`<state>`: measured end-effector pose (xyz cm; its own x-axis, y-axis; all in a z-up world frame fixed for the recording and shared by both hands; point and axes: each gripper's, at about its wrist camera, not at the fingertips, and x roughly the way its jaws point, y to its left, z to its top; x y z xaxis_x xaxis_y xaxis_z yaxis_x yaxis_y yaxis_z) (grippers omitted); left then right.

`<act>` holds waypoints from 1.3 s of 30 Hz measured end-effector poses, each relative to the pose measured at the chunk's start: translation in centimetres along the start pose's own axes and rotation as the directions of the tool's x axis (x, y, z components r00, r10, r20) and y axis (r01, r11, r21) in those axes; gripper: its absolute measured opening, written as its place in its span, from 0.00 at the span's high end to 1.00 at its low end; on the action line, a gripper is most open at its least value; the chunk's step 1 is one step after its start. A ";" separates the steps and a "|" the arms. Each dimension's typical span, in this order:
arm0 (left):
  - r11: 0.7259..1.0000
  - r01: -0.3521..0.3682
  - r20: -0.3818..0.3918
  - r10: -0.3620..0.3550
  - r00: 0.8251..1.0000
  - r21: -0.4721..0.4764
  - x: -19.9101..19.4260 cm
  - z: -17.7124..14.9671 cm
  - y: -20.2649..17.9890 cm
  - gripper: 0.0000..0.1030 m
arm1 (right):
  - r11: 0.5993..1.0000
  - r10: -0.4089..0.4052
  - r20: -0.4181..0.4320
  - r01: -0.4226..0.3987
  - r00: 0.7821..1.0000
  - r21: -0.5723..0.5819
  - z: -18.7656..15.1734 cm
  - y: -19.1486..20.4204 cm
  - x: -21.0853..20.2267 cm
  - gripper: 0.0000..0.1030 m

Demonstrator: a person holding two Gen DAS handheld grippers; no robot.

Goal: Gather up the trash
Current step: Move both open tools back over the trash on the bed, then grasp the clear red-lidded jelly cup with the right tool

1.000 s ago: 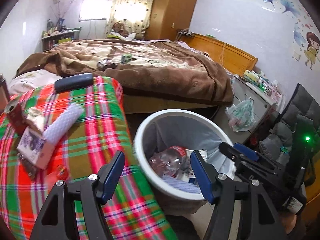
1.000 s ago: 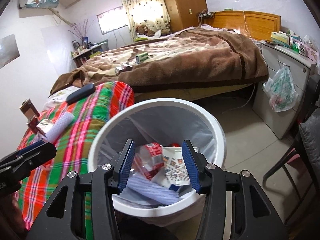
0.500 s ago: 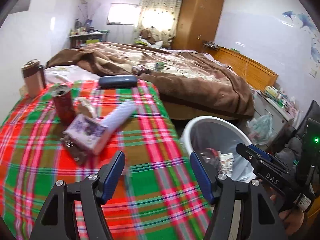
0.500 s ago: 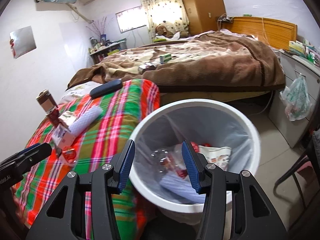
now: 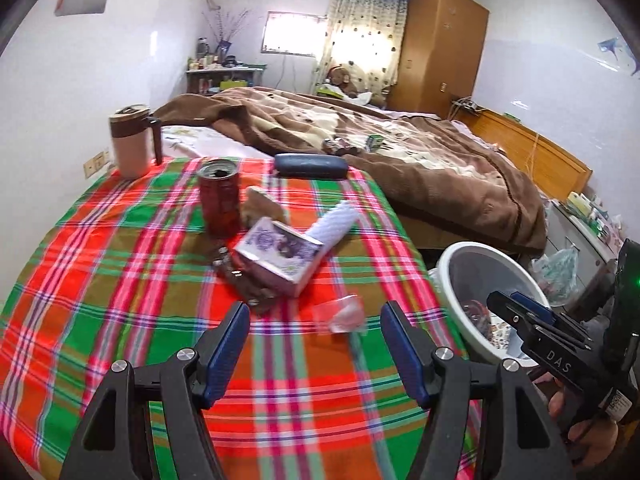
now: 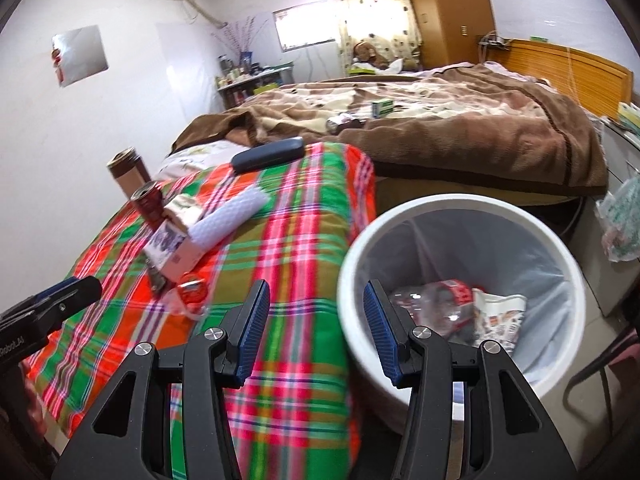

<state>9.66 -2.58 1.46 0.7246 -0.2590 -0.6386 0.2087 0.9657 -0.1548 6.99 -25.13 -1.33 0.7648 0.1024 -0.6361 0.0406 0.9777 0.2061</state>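
Both tongs stood open and empty. The left tongs [image 5: 314, 338] hung above the plaid bench [image 5: 120, 288], pointed at a crumpled clear wrapper [image 5: 343, 314] lying just in front of them. The right tongs [image 6: 314, 330] hung where the bench edge met the white bin [image 6: 560, 252], which already held a crushed bottle [image 6: 436, 300]. Behind the wrapper lay a purple carton [image 5: 278, 254], a red can [image 5: 220, 202] and a white foam roll [image 5: 334, 226]. The thin wrapper could slip out of the pads or snag the cloth; a careless reach could tip the can, which stood upright just behind the carton.
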 end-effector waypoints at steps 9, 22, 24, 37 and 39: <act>0.995 -0.066 -0.026 0.064 0.998 -0.073 0.5 -0.7 4.8 0.35 | 0.994 0.072 -0.047 -0.076 0.996 -0.076 -0.2 3.6 1.6 0.51; 0.985 -0.103 -0.083 0.093 0.992 -0.138 2.5 -1.4 8.9 0.35 | 0.965 0.206 -0.194 -0.233 0.959 -0.124 -1.1 7.6 5.1 0.52; 0.985 -0.103 -0.089 0.091 0.992 -0.137 2.8 -1.4 9.1 0.35 | 0.962 0.212 -0.215 -0.243 0.953 -0.127 -1.2 8.0 5.6 0.58; 0.989 -0.068 -0.134 0.050 0.990 -0.132 6.1 0.0 8.8 0.35 | 0.958 0.222 -0.228 -0.256 0.948 -0.130 -1.1 8.7 6.6 0.93; 0.989 -0.075 -0.144 0.056 0.988 -0.130 6.7 0.3 8.7 0.35 | 0.967 0.195 -0.204 -0.223 0.959 -0.126 -0.9 8.5 6.4 0.93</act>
<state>16.52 4.08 -3.99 0.6333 -0.1988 -0.7479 0.0665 0.9769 -0.2033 11.69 -15.99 -4.31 0.6107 0.3261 -0.7216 -0.2126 0.9453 0.2473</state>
